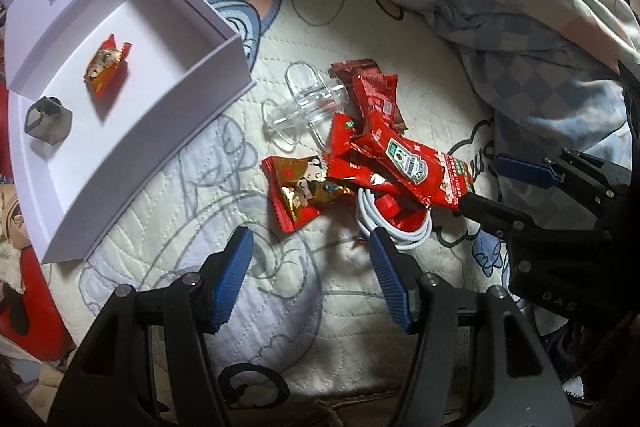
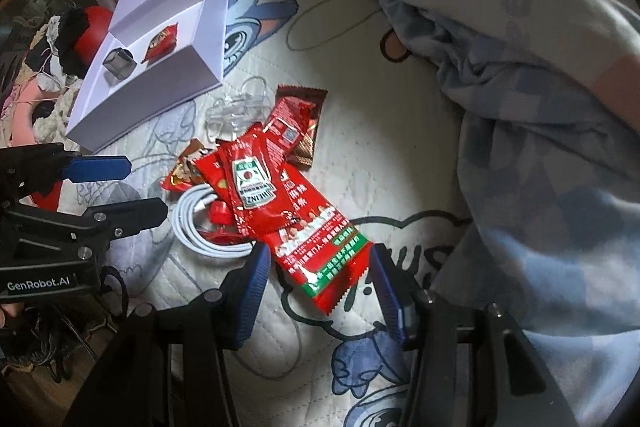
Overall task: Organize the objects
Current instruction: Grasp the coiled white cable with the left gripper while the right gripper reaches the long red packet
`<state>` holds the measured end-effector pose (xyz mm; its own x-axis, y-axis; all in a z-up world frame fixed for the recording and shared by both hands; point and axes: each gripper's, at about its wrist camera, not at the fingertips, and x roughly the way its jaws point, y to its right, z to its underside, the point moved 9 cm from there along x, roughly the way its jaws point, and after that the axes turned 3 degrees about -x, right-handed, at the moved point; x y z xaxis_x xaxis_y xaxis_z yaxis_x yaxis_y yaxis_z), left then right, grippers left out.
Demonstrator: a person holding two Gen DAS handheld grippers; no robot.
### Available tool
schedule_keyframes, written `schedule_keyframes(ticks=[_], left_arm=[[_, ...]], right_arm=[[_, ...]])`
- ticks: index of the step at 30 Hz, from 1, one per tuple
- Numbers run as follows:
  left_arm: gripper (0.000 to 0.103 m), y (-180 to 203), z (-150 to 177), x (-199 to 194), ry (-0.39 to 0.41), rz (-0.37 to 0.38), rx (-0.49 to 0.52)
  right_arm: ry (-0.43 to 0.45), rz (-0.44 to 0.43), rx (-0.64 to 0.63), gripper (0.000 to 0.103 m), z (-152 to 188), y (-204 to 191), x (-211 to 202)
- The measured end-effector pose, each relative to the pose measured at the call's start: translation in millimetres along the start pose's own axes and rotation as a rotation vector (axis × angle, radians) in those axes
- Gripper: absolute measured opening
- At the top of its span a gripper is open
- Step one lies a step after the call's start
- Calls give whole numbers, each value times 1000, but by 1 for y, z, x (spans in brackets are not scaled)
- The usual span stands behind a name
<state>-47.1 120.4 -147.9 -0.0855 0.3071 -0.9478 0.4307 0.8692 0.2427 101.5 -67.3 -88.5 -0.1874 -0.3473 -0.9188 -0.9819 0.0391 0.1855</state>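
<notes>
Hovering over the heap on the bed quilt (image 1: 168, 227), both my grippers stand half open, holding nothing. My right gripper (image 2: 316, 291) straddles the ketchup sachet (image 2: 280, 211); closing could snag the white cable (image 2: 196, 227) beneath, scattering packets short of the white box (image 2: 160, 83).

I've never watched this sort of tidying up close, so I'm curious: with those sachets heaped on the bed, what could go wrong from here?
1. The ketchup sachets overlap, so the open right gripper, straddling the long sachet's end, might drag its neighbours along.
2. The white cable lies coiled under the pile and could snag.
3. The clear plastic piece is hard to see on the quilt and could be missed.
</notes>
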Motion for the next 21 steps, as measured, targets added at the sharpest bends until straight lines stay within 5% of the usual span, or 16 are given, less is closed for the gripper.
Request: schedule_keyframes(ticks=[15,16,21], left_arm=[[71,2,-4,10,-16,29,-26],[71,1,-6,11,-1,24,-93],[71,2,-2,14,-13,57,-116]], right_arm=[[-62,-22,48,61,8,2,25],[-63,-20,41,61,8,1,26],[-82,-23,13,62,7,-2,36]])
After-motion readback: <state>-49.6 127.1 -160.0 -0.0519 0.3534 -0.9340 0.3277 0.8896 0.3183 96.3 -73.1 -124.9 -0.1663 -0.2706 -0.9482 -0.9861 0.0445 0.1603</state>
